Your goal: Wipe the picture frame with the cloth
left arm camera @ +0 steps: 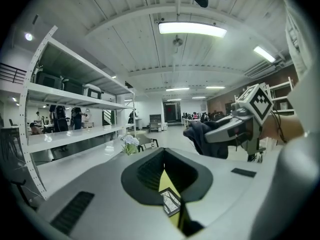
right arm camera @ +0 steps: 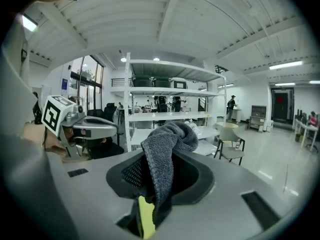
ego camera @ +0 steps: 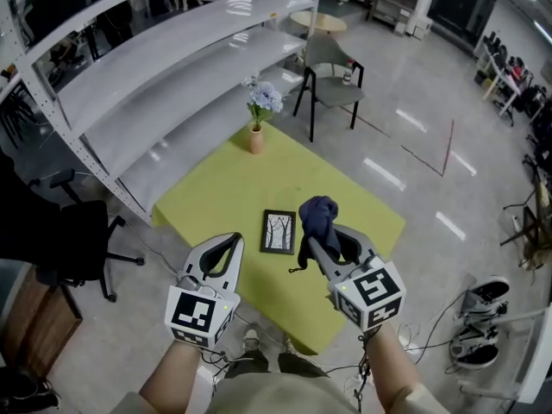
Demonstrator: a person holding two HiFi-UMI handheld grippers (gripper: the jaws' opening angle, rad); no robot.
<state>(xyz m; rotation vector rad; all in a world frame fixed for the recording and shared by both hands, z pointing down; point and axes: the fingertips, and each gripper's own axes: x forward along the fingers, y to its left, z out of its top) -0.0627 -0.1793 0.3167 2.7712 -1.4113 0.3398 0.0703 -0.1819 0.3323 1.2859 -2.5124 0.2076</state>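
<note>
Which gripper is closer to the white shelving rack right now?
Left. The left gripper hovers over the table's near-left edge, on the rack's side. The right gripper, holding the cloth, is beyond the picture frame, farther away.

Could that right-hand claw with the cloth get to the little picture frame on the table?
Probably yes. The right gripper holds the cloth near the picture frame, which lies flat on the table with nothing covering it.
</note>
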